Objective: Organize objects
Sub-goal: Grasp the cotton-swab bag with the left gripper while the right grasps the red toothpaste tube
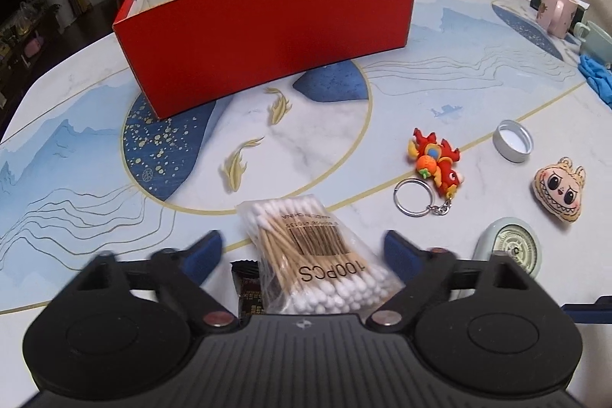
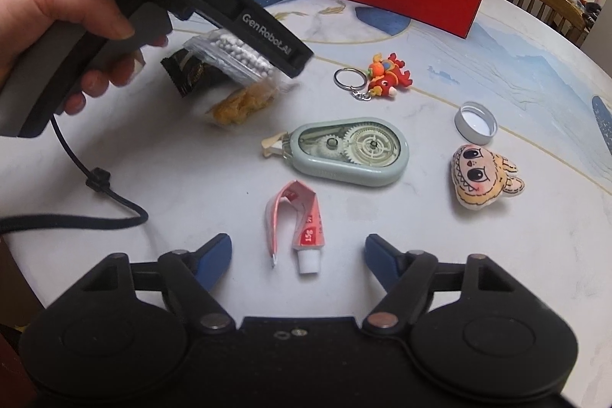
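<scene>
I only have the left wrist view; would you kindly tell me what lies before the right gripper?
Observer: A bent toothpaste tube lies untouched between the fingers of the open right gripper.
Operator: Thanks. What is the green thing at my lower right?
Observer: A correction tape dispenser, lying flat, gears showing.
Operator: And the dark thing under the swabs?
Observer: A dark snack packet, sticking out from under the cotton swab bag.

bare table (image 1: 325, 148) runs clear to the red box (image 1: 267, 37) — trinkets crowd the right.
</scene>
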Tool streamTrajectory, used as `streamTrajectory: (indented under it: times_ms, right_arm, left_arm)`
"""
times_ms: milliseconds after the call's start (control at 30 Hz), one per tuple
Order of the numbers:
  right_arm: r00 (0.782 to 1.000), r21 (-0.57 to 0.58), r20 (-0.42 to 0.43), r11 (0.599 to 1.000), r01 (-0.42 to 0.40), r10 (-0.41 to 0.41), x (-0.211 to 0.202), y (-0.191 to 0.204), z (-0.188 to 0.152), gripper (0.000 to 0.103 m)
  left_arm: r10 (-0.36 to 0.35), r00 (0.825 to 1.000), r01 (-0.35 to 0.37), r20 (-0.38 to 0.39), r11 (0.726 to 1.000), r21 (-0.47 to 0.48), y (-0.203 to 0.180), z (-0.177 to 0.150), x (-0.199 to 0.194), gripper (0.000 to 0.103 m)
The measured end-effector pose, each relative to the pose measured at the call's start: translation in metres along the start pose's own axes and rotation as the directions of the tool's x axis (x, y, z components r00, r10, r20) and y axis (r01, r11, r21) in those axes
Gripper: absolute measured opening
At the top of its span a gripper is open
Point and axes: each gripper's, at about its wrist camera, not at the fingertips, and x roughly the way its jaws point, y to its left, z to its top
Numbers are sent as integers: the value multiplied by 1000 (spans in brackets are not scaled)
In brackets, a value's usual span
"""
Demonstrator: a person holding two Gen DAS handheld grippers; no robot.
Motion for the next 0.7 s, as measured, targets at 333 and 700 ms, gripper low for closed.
streamTrajectory:
  times_ms: [333, 700]
  right_arm:
    - [1000, 32, 11, 999, 20, -20, -6, -10, 1, 33]
    - [999, 114, 45, 994, -2, -3, -17, -27, 5, 24]
  left_arm:
    - [-27, 1000, 28, 11, 998, -54, 14, 1, -5, 43]
    - [-73, 996, 78, 44, 988, -133, 35, 2, -16, 34]
